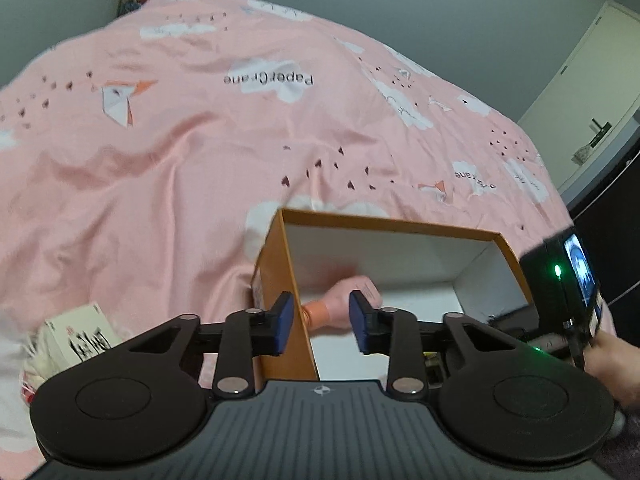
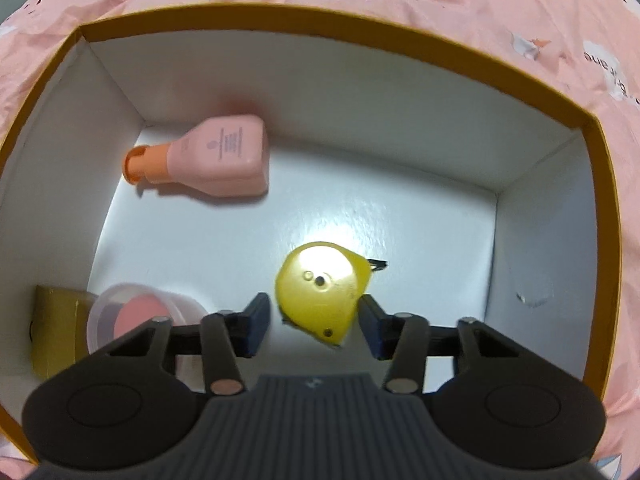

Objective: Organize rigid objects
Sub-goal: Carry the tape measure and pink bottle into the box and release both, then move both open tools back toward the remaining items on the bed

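An orange box (image 2: 320, 20) with a white inside stands open on the pink bed cover. In it lie a pink bottle (image 2: 224, 156) with an orange cap, a yellow tape measure (image 2: 320, 292), a clear round tub (image 2: 132, 312) with a pink lid, and a gold pack (image 2: 56, 328). My right gripper (image 2: 316, 324) points down into the box, its pads on either side of the tape measure, with a small gap at the left pad. My left gripper (image 1: 320, 320) hovers over the box's (image 1: 392, 224) near left corner, fingers apart and holding nothing, with the pink bottle (image 1: 344, 300) below.
A white printed carton (image 1: 84, 336) lies on the bed cover (image 1: 200, 160) left of the box. In the left wrist view the right gripper's body (image 1: 560, 280) and a hand (image 1: 612, 360) are at the box's right side. A door (image 1: 580, 100) stands at the far right.
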{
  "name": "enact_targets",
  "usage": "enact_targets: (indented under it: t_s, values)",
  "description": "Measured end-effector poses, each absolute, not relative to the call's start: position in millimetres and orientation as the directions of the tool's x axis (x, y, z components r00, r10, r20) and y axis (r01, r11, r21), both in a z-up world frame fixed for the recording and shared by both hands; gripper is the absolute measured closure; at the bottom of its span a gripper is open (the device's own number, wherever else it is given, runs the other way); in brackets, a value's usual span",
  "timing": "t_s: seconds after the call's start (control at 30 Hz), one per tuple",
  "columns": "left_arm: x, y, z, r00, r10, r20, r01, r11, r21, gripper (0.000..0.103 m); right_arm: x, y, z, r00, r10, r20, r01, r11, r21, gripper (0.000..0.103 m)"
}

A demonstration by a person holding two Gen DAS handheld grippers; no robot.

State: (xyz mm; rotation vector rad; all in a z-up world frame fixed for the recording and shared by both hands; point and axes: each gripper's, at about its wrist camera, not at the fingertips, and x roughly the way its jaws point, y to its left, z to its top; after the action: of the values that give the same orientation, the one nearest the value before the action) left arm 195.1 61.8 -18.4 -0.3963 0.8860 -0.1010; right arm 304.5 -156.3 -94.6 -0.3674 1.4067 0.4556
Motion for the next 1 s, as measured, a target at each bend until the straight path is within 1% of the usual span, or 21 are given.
enact_targets:
  t_s: [0.03, 0.1, 0.23, 0.27, 0.53, 0.63, 0.83, 1.0]
  values:
    - [193.8, 61.8, -19.9, 0.634, -0.254, -0.731, -0.073, 0.921, -0.383, 0.07, 306.6, -154.5, -94.2, 0.096, 0.095, -0.991, -0.509, 0.86, 0.033, 0.061]
    - [193.0, 62.5, -22.4, 0.633, -0.254, -0.731, -0.073, 0.921, -0.383, 0.075, 312.0, -150.4, -94.1, 0.074, 0.131, -0.989, -0.498, 0.863, 0.077, 0.065]
    - [190.9, 63.8, -23.7, 0.632, -0.256, -0.731, -0.078, 0.918, -0.389, 0.077, 320.8, -139.3, -96.5, 0.043, 0.193, -0.98, -0.472, 0.869, 0.15, 0.07]
    - [190.7, 63.8, -23.7, 0.633, -0.255, -0.731, -0.08, 0.917, -0.39, 0.077, 321.5, -135.4, -97.0, 0.033, 0.203, -0.979, -0.478, 0.863, 0.163, 0.073]
    - [190.0, 62.1, -22.8, 0.635, -0.252, -0.73, -0.086, 0.916, -0.391, 0.077, 317.6, -104.9, -99.9, -0.035, 0.265, -0.964, -0.526, 0.815, 0.244, 0.073]
    - [189.8, 64.0, -23.3, 0.635, -0.256, -0.729, -0.088, 0.914, -0.397, 0.077, 317.4, -95.0, -105.8, -0.071, 0.293, -0.953, -0.53, 0.799, 0.285, 0.076]
    - [189.8, 63.1, -23.0, 0.639, -0.247, -0.728, -0.096, 0.914, -0.395, 0.077, 313.2, -73.1, -109.7, -0.077, 0.307, -0.949, -0.572, 0.766, 0.294, 0.078]
    - [188.4, 60.3, -23.3, 0.645, -0.232, -0.728, -0.105, 0.917, -0.386, 0.077, 311.3, -68.5, -108.7, -0.084, 0.341, -0.936, -0.596, 0.736, 0.321, 0.083]
